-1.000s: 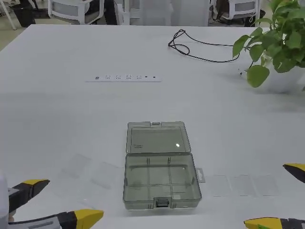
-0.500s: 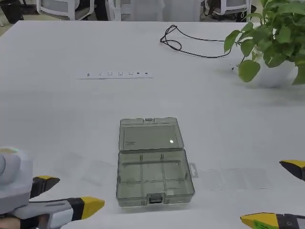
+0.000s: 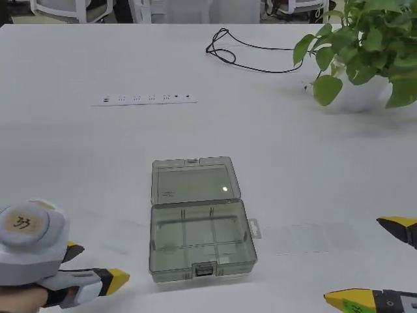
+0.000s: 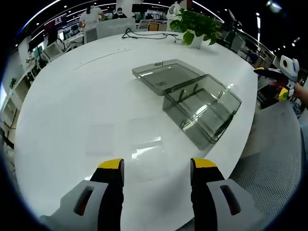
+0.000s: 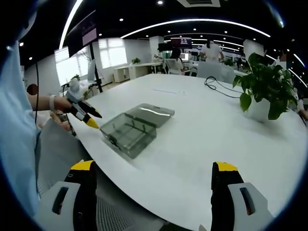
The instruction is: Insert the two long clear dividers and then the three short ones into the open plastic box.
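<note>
The smoky clear plastic box (image 3: 199,241) lies open on the white table, its lid (image 3: 194,179) folded flat on the far side. Faint clear dividers lie flat on the table right of the box (image 3: 306,236) and left of it (image 3: 120,235); in the left gripper view they sit just ahead of the jaws (image 4: 144,139). My left gripper (image 3: 95,265) hovers at the near left of the box, open and holding nothing (image 4: 156,166). My right gripper (image 3: 365,262) stands open and holding nothing at the near right, well back from the box (image 5: 127,132).
A white power strip (image 3: 144,99) lies beyond the box. A black cable (image 3: 241,55) and a potted plant (image 3: 358,45) stand at the far right. The table's near edge runs just under both grippers. Office chairs stand behind the table.
The head camera has swung, so the scene sits further left and higher. The left gripper has come further up into view, its round top now showing. The right gripper has barely moved.
</note>
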Demonstrator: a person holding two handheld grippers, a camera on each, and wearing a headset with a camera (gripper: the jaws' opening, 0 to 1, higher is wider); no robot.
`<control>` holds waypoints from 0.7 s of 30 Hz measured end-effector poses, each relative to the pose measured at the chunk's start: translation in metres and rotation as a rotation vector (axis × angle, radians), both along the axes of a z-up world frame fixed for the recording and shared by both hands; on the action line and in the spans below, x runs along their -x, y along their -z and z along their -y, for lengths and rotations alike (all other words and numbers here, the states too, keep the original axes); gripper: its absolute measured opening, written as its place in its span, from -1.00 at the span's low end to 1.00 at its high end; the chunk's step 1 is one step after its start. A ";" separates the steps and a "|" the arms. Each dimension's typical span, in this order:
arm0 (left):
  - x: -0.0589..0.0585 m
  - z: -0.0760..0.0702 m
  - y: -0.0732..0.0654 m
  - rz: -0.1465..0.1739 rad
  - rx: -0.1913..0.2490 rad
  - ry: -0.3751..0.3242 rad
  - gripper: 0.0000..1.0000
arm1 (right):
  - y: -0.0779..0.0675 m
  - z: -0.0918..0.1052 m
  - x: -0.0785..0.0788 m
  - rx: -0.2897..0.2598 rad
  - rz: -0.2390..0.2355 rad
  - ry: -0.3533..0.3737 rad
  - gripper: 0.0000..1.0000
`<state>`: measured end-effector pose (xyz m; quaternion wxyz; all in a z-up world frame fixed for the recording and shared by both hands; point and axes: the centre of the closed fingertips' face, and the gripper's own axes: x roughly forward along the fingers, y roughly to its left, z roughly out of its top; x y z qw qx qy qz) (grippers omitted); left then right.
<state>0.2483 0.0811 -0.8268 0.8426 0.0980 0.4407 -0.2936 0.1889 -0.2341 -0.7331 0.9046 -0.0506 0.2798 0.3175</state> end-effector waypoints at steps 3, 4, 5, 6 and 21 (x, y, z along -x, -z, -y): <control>-0.002 0.002 0.000 0.000 -0.008 -0.014 -0.06 | 0.001 0.001 0.001 0.000 -0.002 0.004 1.00; -0.003 0.002 0.002 0.000 -0.009 -0.017 -0.08 | 0.001 0.001 0.001 -0.001 -0.002 0.005 1.00; -0.004 0.002 0.003 -0.004 -0.013 -0.019 -0.08 | 0.001 0.001 0.001 -0.002 -0.003 0.006 1.00; -0.004 0.000 0.006 -0.010 -0.034 -0.026 -0.08 | 0.001 0.001 0.001 -0.002 -0.002 0.008 1.00; -0.008 -0.003 0.018 -0.006 -0.118 -0.017 -0.23 | 0.003 0.002 0.004 -0.010 -0.002 0.026 1.00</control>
